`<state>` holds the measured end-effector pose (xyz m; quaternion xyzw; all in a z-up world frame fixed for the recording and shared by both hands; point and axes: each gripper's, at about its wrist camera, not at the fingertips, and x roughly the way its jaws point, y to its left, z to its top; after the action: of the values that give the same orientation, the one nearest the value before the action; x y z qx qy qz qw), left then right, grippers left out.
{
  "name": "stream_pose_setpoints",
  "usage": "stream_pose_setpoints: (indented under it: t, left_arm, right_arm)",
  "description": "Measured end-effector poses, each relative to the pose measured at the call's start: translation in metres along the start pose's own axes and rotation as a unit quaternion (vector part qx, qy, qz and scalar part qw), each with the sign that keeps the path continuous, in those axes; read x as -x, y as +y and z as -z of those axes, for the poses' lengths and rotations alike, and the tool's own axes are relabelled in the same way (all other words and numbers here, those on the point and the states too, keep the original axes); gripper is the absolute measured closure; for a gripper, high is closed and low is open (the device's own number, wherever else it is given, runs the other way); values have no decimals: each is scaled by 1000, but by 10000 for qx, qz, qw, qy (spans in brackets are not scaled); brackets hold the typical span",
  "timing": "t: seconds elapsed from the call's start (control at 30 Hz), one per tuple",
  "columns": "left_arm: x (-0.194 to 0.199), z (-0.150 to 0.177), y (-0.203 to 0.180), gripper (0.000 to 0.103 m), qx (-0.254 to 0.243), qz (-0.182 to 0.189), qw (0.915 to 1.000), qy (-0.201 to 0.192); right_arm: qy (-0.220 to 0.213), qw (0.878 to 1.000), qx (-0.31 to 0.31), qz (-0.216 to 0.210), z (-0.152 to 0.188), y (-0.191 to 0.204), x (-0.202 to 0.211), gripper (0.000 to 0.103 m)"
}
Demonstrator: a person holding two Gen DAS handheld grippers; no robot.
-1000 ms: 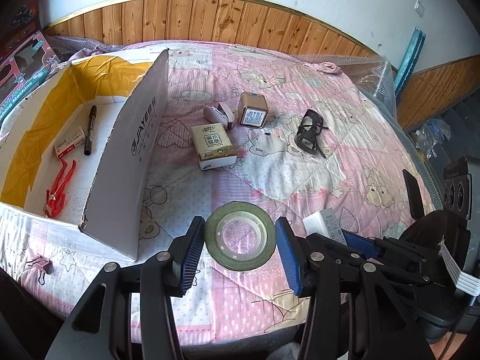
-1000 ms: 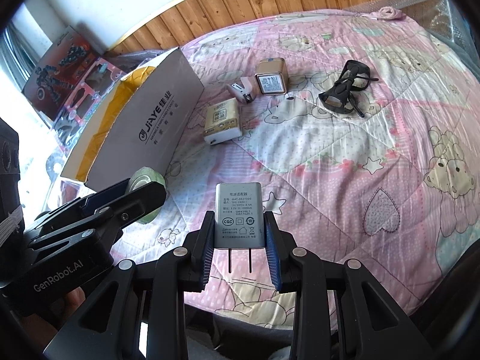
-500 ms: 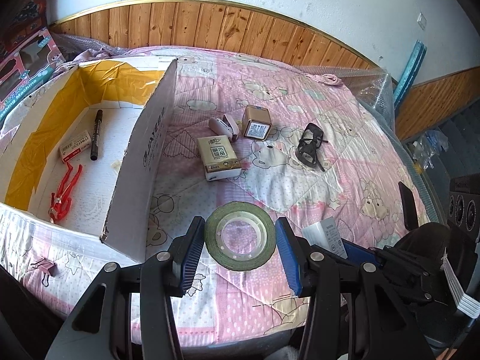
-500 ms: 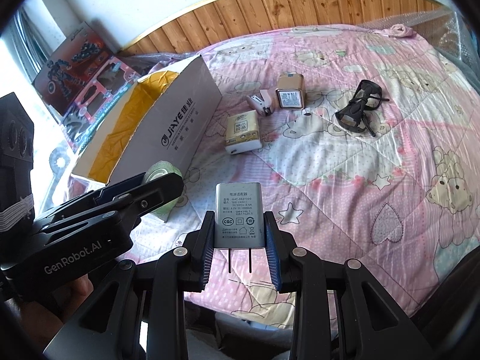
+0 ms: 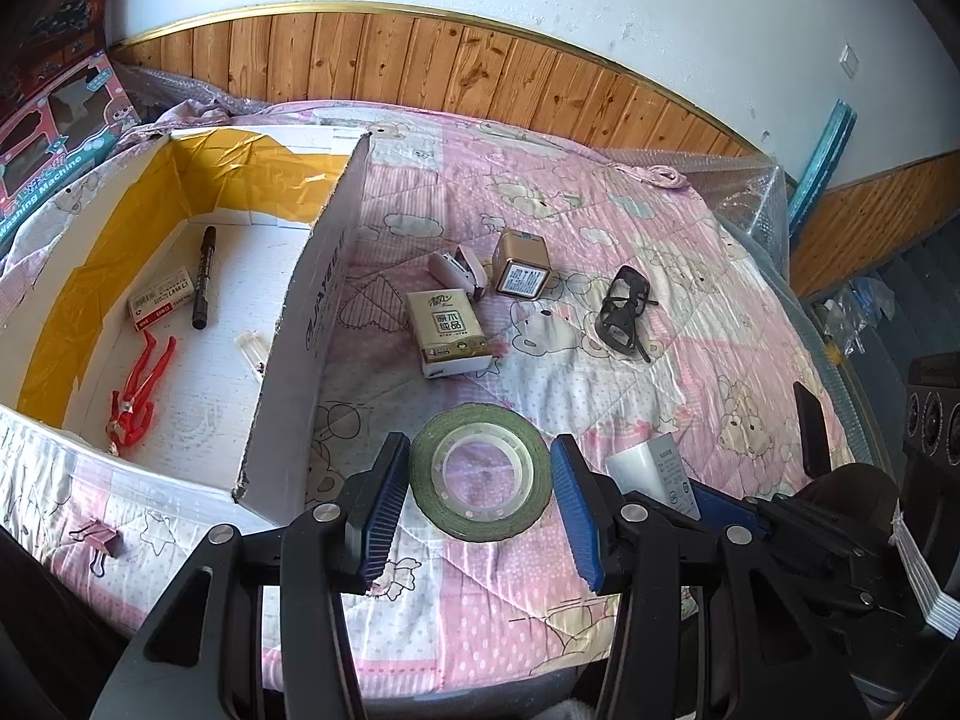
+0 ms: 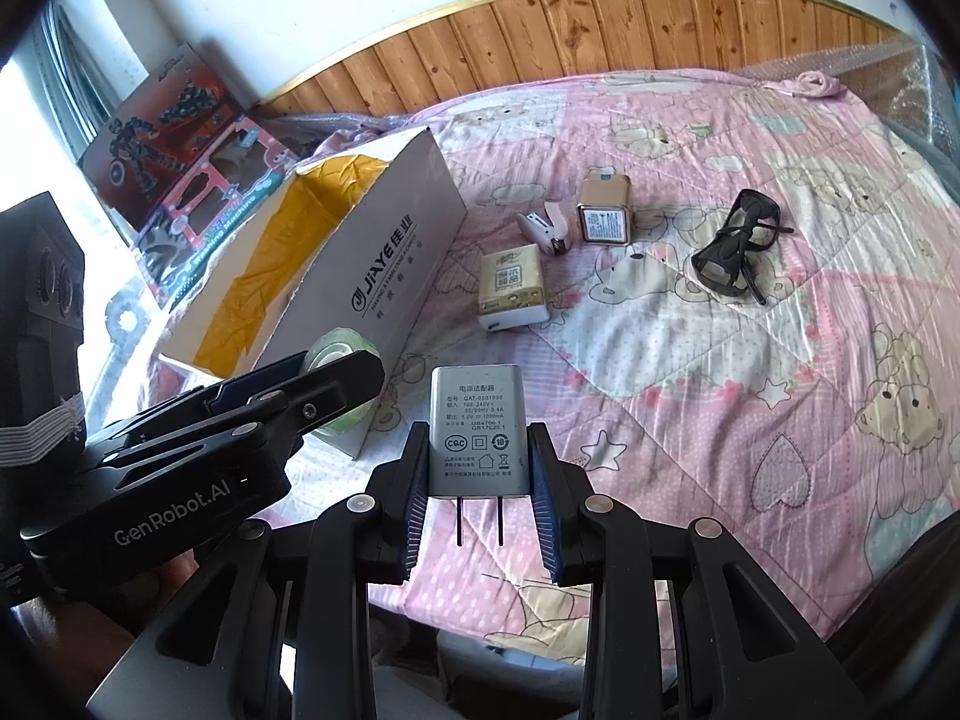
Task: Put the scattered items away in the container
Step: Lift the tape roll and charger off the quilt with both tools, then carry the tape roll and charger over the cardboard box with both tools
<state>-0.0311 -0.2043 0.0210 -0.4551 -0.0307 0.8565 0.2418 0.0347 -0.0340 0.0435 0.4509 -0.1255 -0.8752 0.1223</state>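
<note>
Left tool (image 5: pixel 480 510) pinches the green tape roll with clear plastic core (image 5: pixel 480 471) across its outer rim: light, stiff, slick-sided, so the rim grip suits. Right tool (image 6: pixel 478 483) clamps the grey rectangular power adapter (image 6: pixel 478 429) by its flat sides, 2 prongs trailing: hard, compact, light. Both hang above the pink quilted bed (image 6: pixel 720 390), near the open white cardboard box (image 5: pixel 300 324), their likely destination.

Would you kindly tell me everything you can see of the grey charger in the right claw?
The charger is a flat grey plastic block with rounded corners. Its printed face, bearing small text and certification marks, points at the camera. Two metal prongs stick out of its near end, toward the camera. The right claw is shut on its two narrow sides, holding it above the pink quilt, touching nothing else.
</note>
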Motion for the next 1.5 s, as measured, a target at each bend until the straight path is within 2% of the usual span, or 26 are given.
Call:
stream_pose_setpoints:
  t: [0.77, 1.5]
  left_arm:
    - [24, -13, 36, 54, 397, 46, 9988, -269]
    - [40, -24, 90, 54, 853, 65, 9955, -418]
  right_arm:
    - [-80, 9996, 251, -31, -22, 32, -3, 71]
    - [-49, 9981, 592, -159, -46, 77, -17, 71]
